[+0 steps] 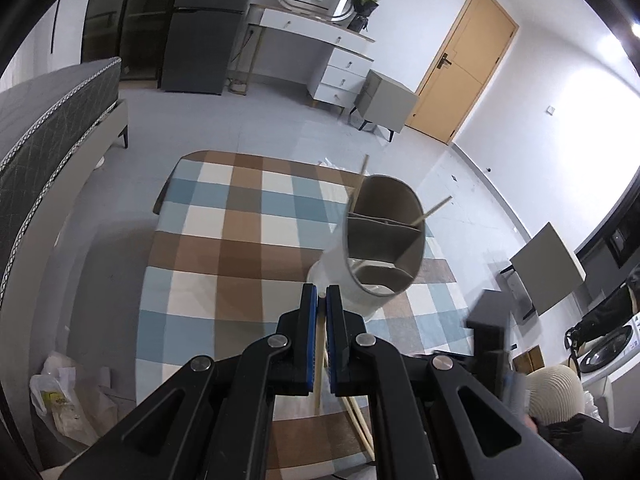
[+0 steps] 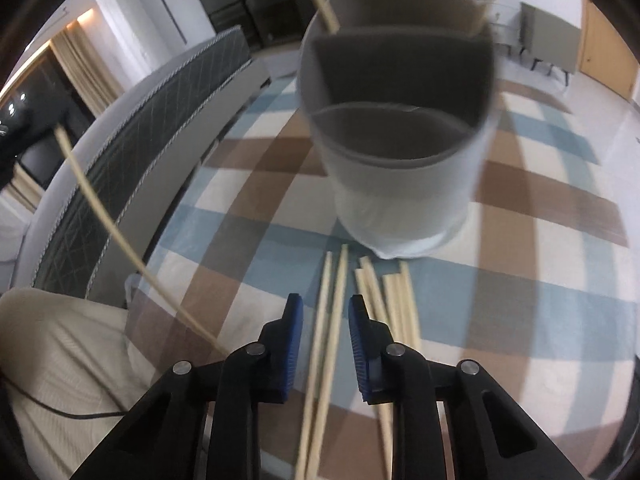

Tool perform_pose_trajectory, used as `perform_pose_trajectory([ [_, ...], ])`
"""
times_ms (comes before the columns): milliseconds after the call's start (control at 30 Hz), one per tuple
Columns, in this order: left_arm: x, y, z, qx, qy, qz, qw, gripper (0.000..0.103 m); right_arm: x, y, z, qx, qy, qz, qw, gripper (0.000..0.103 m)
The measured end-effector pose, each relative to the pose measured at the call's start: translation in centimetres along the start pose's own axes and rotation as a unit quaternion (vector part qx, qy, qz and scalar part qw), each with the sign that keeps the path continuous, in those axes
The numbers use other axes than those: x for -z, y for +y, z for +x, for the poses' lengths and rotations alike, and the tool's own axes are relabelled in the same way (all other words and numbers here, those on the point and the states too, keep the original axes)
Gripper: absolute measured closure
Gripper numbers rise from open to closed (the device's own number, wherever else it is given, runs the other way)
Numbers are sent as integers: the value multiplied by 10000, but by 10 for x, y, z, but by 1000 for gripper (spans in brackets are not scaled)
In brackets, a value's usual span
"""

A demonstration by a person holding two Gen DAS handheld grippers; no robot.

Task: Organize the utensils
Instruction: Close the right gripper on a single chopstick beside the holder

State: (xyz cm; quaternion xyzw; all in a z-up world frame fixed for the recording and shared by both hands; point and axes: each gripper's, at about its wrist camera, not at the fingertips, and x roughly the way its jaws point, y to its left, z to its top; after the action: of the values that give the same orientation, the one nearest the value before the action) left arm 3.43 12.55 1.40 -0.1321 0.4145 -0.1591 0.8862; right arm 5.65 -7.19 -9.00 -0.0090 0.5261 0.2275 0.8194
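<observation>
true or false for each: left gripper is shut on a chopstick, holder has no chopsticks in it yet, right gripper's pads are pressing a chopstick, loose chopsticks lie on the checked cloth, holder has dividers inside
1. The left gripper is shut on a chopstick: true.
2. The holder has no chopsticks yet: false; a few already stick out of it.
3. The right gripper presses a chopstick: false; its pads stand apart, with two chopsticks between them untouched.
4. Loose chopsticks lie on the checked cloth: true.
5. The holder has dividers inside: true.
</observation>
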Motion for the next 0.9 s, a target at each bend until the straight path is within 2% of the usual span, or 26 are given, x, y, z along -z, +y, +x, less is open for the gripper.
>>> perform_pose_trajectory([
  [67, -2, 7, -3, 46, -28, -81, 10000, 103, -3, 5, 12, -60, 80, -42, 9999, 81],
  [400, -5, 21, 3, 91, 195, -305, 9993, 103, -21, 16, 60, 178, 393, -377, 9984, 81],
  [567, -6, 27, 4, 90, 263, -417, 9987, 103, -23, 15, 65, 320, 394, -489, 9975, 82],
  [900, -6, 29, 4, 11, 280, -424, 9987, 103, -15, 37, 67, 860, 377, -1218, 9881, 84],
])
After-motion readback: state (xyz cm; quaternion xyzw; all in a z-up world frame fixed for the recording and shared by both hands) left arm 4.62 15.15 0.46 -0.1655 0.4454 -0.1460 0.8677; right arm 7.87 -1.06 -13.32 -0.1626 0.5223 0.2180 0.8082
